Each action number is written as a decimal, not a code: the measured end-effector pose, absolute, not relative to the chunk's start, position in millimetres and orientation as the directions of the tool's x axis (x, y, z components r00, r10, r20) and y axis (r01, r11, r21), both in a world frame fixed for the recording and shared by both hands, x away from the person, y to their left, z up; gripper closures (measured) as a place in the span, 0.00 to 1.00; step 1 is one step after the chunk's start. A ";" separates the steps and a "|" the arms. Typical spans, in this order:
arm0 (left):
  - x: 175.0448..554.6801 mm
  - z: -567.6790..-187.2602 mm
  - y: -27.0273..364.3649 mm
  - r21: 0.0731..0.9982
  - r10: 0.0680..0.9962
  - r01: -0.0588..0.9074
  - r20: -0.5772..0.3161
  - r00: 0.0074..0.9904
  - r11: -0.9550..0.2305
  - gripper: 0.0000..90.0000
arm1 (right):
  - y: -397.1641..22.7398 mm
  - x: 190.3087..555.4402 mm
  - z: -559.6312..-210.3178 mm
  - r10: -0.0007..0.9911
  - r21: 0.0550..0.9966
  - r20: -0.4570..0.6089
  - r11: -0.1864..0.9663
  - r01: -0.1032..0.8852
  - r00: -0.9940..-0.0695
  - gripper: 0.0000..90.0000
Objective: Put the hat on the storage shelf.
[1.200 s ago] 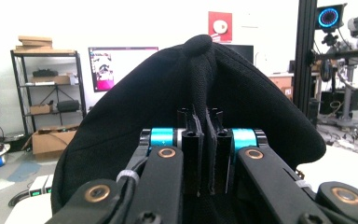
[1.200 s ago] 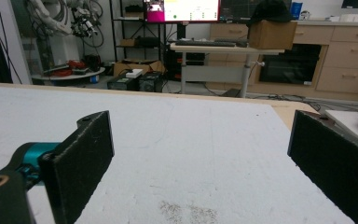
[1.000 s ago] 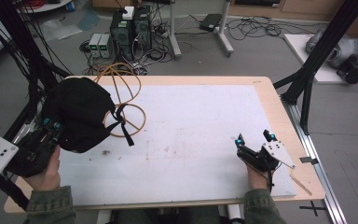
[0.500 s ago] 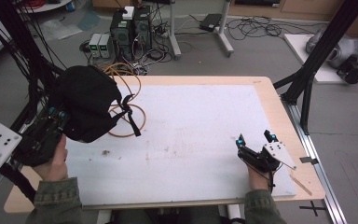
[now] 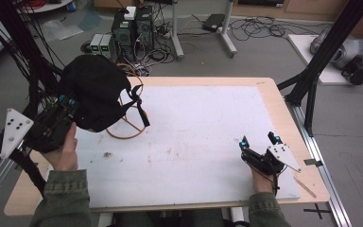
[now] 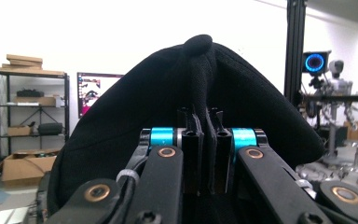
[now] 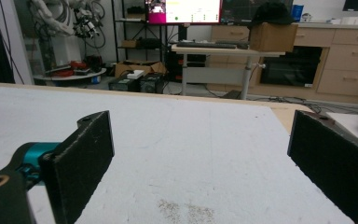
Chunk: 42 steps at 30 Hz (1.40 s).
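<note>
From above, the left gripper (image 5: 65, 105) holds a black cap (image 5: 94, 97) lifted over the table's left edge, its strap hanging above a wooden hoop (image 5: 127, 118) on the white table top (image 5: 203, 123). The right gripper (image 5: 260, 145) rests near the front right corner, with wide bare surface between the two. Along the left gripper's own view, its jaws are clamped on a fold of the cap's fabric, shelves and a monitor (image 6: 95, 91) behind. Along the right gripper's own view, the jaws stand wide apart over speckled white board, with desks and cabinets beyond.
</note>
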State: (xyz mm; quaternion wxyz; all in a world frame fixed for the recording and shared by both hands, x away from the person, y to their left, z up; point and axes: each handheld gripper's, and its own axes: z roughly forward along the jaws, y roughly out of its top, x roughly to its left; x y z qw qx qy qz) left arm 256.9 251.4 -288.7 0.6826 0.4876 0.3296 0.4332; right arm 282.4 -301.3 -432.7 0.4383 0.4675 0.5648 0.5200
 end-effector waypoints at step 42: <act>346.3 -264.2 230.0 0.982 0.904 -0.166 -0.010 0.427 0.089 0.96 | -304.4 282.7 -434.2 0.981 0.997 -0.006 0.022 0.080 -0.192 0.10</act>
